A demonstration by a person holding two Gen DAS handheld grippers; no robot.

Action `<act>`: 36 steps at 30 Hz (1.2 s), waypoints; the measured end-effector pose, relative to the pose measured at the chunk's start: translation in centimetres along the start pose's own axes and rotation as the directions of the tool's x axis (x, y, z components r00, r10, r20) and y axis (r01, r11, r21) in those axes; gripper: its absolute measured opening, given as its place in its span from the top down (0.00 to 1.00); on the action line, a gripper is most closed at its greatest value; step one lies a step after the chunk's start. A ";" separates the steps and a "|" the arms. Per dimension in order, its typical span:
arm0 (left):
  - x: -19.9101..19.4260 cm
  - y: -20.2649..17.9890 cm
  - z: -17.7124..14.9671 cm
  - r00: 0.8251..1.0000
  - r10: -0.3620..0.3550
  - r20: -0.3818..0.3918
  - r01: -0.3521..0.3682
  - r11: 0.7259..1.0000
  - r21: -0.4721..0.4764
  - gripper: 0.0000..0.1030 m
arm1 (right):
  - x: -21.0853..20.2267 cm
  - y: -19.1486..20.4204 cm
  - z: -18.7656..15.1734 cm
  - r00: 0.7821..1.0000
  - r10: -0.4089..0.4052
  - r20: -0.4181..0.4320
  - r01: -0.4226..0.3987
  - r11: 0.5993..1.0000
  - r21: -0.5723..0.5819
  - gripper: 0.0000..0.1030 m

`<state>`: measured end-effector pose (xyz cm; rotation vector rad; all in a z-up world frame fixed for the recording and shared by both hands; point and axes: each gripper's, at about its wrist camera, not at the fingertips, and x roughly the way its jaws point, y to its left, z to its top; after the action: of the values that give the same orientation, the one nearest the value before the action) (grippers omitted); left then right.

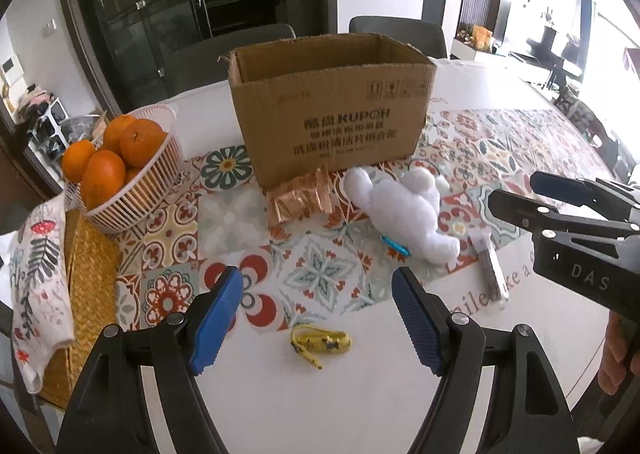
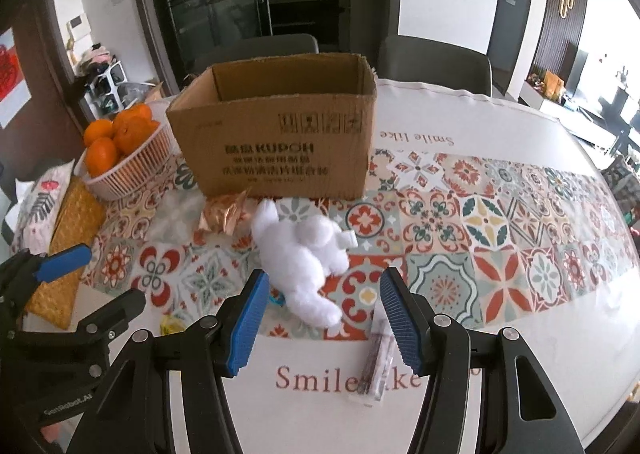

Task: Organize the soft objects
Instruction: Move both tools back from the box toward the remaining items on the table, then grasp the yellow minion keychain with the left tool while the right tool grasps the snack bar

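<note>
A white plush toy (image 1: 404, 216) lies on the patterned tablecloth in front of an open cardboard box (image 1: 332, 114); both also show in the right wrist view, the toy (image 2: 300, 254) and the box (image 2: 276, 134). A small yellow soft item (image 1: 322, 342) lies just ahead of my left gripper (image 1: 316, 318), which is open and empty. My right gripper (image 2: 324, 318) is open and empty, just short of the plush toy. It shows at the right of the left wrist view (image 1: 520, 198). A copper foil bundle (image 1: 300, 198) lies against the box.
A white basket of oranges (image 1: 120, 170) stands left of the box. A woven mat (image 1: 86, 294) and a floral tissue pack (image 1: 40, 286) lie at the left edge. A wrapped brown bar (image 2: 376, 358) lies by the right gripper. Chairs (image 2: 436, 62) stand behind the table.
</note>
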<state>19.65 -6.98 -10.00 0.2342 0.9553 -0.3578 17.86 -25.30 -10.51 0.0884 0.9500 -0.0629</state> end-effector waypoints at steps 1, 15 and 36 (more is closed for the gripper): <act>0.1 0.0 -0.4 1.000 -0.006 0.000 0.006 1.000 0.001 0.25 | 0.1 0.0 -0.3 1.000 0.002 -0.002 -0.002 1.000 0.000 0.43; 3.1 0.0 -6.0 0.999 -0.030 -0.014 0.030 0.999 0.043 0.22 | 2.1 2.4 -5.1 0.996 -0.041 -0.078 0.036 0.997 -0.066 0.43; 8.2 -0.5 -8.5 1.000 -0.004 -0.015 0.005 0.994 0.111 0.23 | 5.3 3.3 -8.5 0.985 -0.139 -0.102 0.126 0.984 -0.124 0.43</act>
<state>17.41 -6.07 -21.59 0.3365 0.9521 -0.4145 14.39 -21.21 -19.60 -0.0811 1.0669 -0.1263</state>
